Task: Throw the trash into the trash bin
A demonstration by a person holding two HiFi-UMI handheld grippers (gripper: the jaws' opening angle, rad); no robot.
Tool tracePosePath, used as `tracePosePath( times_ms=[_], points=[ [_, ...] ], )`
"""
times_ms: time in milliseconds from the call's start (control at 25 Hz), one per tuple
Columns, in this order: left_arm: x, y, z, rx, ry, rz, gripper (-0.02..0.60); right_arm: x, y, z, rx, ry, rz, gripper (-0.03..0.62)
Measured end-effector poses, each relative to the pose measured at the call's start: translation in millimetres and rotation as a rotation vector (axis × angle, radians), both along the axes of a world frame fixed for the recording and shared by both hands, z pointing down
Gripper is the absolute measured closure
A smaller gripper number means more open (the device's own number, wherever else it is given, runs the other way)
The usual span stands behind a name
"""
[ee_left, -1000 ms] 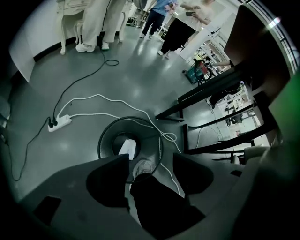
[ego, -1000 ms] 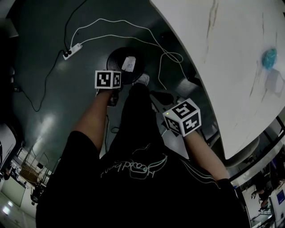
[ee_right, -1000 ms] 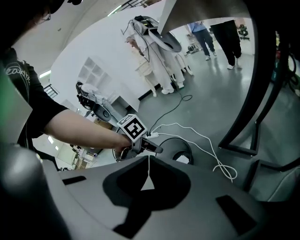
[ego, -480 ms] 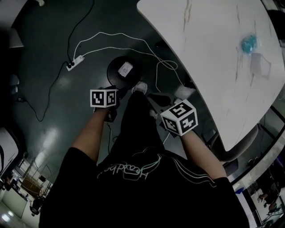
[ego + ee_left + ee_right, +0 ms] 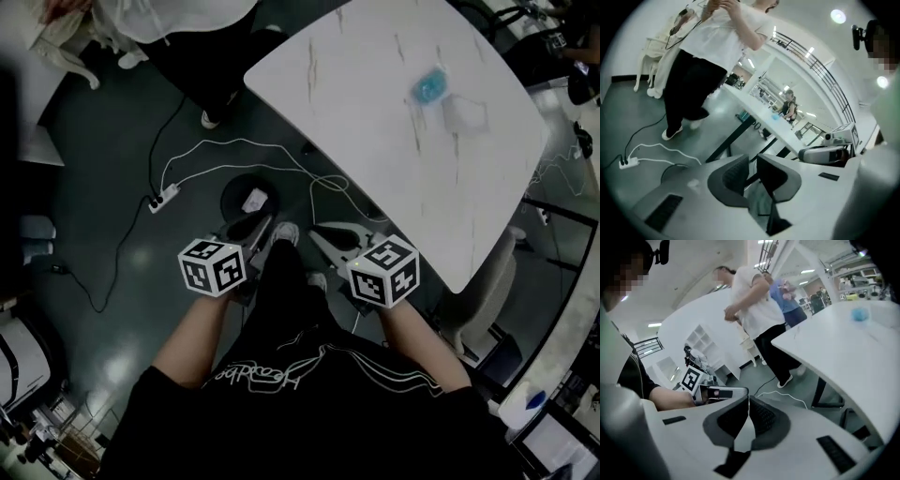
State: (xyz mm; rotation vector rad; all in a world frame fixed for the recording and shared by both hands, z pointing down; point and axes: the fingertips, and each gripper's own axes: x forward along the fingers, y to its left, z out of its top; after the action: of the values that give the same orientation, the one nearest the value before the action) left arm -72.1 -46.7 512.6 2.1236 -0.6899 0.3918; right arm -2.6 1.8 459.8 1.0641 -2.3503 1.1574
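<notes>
From the head view I look down on a round black trash bin (image 5: 232, 190) that stands on the dark grey floor (image 5: 112, 253). A small white piece of trash (image 5: 254, 199) lies inside it. The bin is at about 12 o'clock from the left gripper (image 5: 752, 159), a little beyond its tips, and at about 10 o'clock from the right gripper (image 5: 749, 399).

The jaws of the left gripper have just been closing. In its own view there is only a narrow gap between them, and nothing is between the pads. The jaws of the right gripper are pressed together at the tips, also with nothing in them. The two grippers are side by side, both apart from the bin.

A thin white cable (image 5: 234, 141) runs on the floor around the bin to a white power strip (image 5: 161, 200) at 9 o'clock from it. A big white table with grey veins (image 5: 375, 122) fills the 1 o'clock side. On it lie a crumpled light blue piece (image 5: 428, 88) and, just beside it, a pale flat piece (image 5: 465, 114) that I cannot identify. A person in a white top and black trousers (image 5: 202, 52) stands at 11 o'clock.
</notes>
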Motion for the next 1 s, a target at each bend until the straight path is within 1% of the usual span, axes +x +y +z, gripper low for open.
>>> tracePosePath(
  times_ms=[40, 120, 280, 480, 560, 640, 720, 880, 1000],
  points=[
    [8.2, 1.8, -23.8, 0.038, 0.020, 0.011, 0.542, 7.2, 4.8, -14.0, 0.023, 0.001, 0.014, 0.562],
    [24.5, 10.4, -69.4, 0.103, 0.060, 0.040, 0.572, 21.0, 15.5, -41.5, 0.067, 0.008, 0.035, 0.562],
    [58.2, 43.5, -156.2, 0.223, 0.136, 0.117, 0.577, 47.4, 44.0, -98.3, 0.149, 0.016, 0.075, 0.562],
    [109.7, 80.9, -252.3, 0.409, 0.185, 0.266, 0.577, 88.2, 71.9, -176.0, 0.307, 0.036, 0.135, 0.562],
    [126.1, 99.4, -282.9, 0.467, 0.219, 0.325, 0.577, 101.9, 83.2, -201.6, 0.364, 0.047, 0.160, 0.562],
    [140.6, 115.6, -307.2, 0.510, 0.248, 0.372, 0.577, 113.4, 92.9, -224.1, 0.410, 0.041, 0.188, 0.562],
    [155.2, 127.3, -323.1, 0.539, 0.252, 0.404, 0.577, 125.7, 102.2, -244.5, 0.452, 0.031, 0.214, 0.562],
    [184.6, 145.1, -340.2, 0.553, 0.256, 0.458, 0.577, 156.0, 120.8, -274.4, 0.528, 0.049, 0.262, 0.562],
    [205.3, 153.1, -350.6, 0.578, 0.259, 0.495, 0.577, 178.1, 128.9, -288.3, 0.567, 0.027, 0.313, 0.562]
  ],
)
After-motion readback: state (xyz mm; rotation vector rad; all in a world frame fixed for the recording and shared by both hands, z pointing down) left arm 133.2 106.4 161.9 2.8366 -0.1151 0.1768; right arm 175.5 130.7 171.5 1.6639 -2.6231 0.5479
